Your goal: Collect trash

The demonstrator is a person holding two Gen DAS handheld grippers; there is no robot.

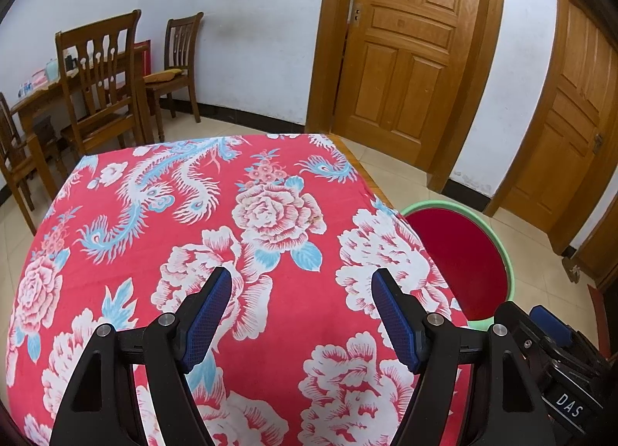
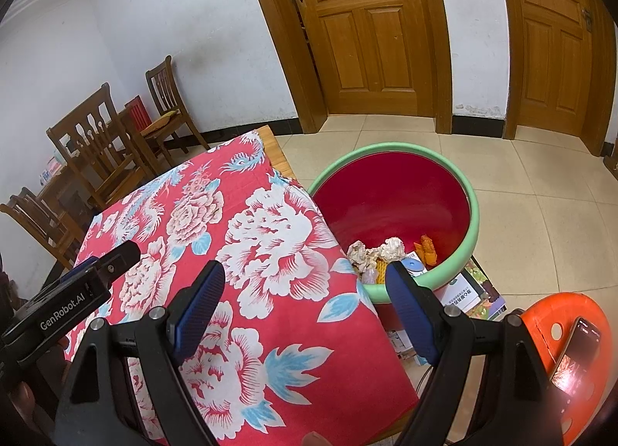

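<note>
A red basin with a green rim (image 2: 473, 214) stands on boxes beside the table's right edge; it also shows in the left wrist view (image 1: 508, 260). In it lie crumpled paper balls (image 2: 376, 251), an orange wrapper (image 2: 426, 249) and a small blue disc (image 2: 411, 264). My left gripper (image 1: 301, 278) is open and empty above the red floral tablecloth (image 1: 193, 214). My right gripper (image 2: 305, 272) is open and empty over the table's right edge, next to the basin. The left gripper's body (image 2: 77, 287) shows in the right wrist view.
An orange plastic stool (image 2: 567, 361) with a phone (image 2: 575, 353) on it stands at the lower right. Boxes and booklets (image 2: 469, 293) lie under the basin. Wooden chairs (image 1: 100, 87) and a table stand at the back left. Wooden doors (image 1: 409, 48) line the far wall.
</note>
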